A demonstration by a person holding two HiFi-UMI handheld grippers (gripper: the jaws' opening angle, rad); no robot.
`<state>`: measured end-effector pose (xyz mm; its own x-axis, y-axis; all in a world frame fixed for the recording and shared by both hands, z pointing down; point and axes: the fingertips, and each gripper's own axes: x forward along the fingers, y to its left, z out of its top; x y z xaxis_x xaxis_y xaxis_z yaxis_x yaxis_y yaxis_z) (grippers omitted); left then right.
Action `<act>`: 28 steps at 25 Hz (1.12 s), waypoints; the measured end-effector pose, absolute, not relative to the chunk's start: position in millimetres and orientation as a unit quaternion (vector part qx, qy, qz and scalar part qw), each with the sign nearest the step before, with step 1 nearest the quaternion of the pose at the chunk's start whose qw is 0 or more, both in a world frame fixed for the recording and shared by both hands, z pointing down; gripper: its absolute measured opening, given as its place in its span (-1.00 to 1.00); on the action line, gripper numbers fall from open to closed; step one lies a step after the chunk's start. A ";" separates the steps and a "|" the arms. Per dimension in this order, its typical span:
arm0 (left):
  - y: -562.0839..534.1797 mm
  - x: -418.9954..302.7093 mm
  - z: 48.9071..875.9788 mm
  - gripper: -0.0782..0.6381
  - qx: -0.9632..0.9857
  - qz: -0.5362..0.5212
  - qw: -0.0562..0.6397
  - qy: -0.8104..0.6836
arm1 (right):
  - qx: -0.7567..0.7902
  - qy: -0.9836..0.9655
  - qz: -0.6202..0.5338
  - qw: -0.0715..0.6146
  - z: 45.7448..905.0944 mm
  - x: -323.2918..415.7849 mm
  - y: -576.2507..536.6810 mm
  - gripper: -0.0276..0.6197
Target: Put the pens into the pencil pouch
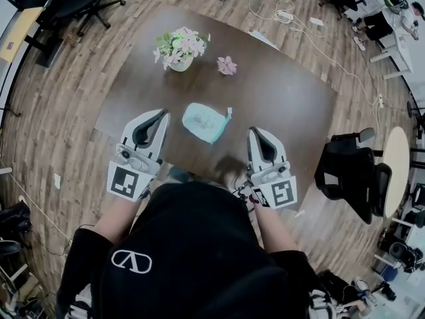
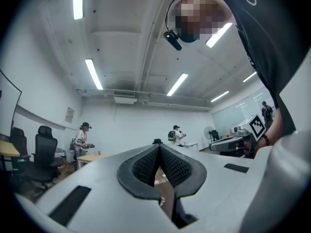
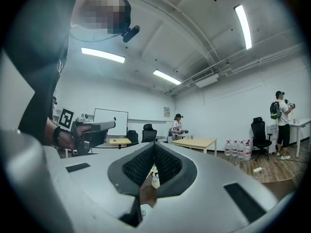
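The light teal pencil pouch point(image 1: 204, 122) lies on the dark brown table point(image 1: 279, 98), near its front edge. A small pale piece point(image 1: 229, 113) shows at the pouch's right corner; whether it is a pen I cannot tell. No loose pen shows on the tabletop. My left gripper point(image 1: 161, 114) is held just left of the pouch, and my right gripper point(image 1: 254, 132) just right of it. Both point away from me, clear of the pouch. In the left gripper view the pads point(image 2: 146, 165) meet with nothing between them. The right gripper view shows the same at its pads point(image 3: 166, 163).
A white pot of pink and white flowers point(image 1: 179, 48) and a loose pink flower point(image 1: 227, 65) stand at the table's far side. A black office chair point(image 1: 348, 171) is right of the table, more chairs point(image 1: 73, 5) at the far left. Other people stand in the room.
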<state>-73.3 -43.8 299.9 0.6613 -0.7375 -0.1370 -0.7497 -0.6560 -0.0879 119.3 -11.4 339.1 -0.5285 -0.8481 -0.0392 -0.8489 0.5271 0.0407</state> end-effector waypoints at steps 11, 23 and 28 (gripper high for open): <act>-44.1 -98.1 308.1 -0.77 -0.896 0.041 0.070 0.437 | -0.535 0.844 0.024 0.004 342.2 152.3 0.4 -0.91; -53.9 -97.0 316.7 -0.77 -0.897 0.036 0.055 0.437 | -0.554 0.832 0.024 0.000 344.4 163.1 -3.2 -0.92; -57.1 -98.9 321.5 -0.77 -0.896 0.038 0.044 0.440 | -0.551 0.834 0.026 0.001 345.3 159.7 -4.1 -0.92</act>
<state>-98.9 -57.1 321.5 0.6099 -0.7854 -0.1061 -0.7920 -0.6088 -0.0461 159.7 -4.1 345.3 -0.3922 -0.9194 -0.0294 -0.9195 0.3909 0.0418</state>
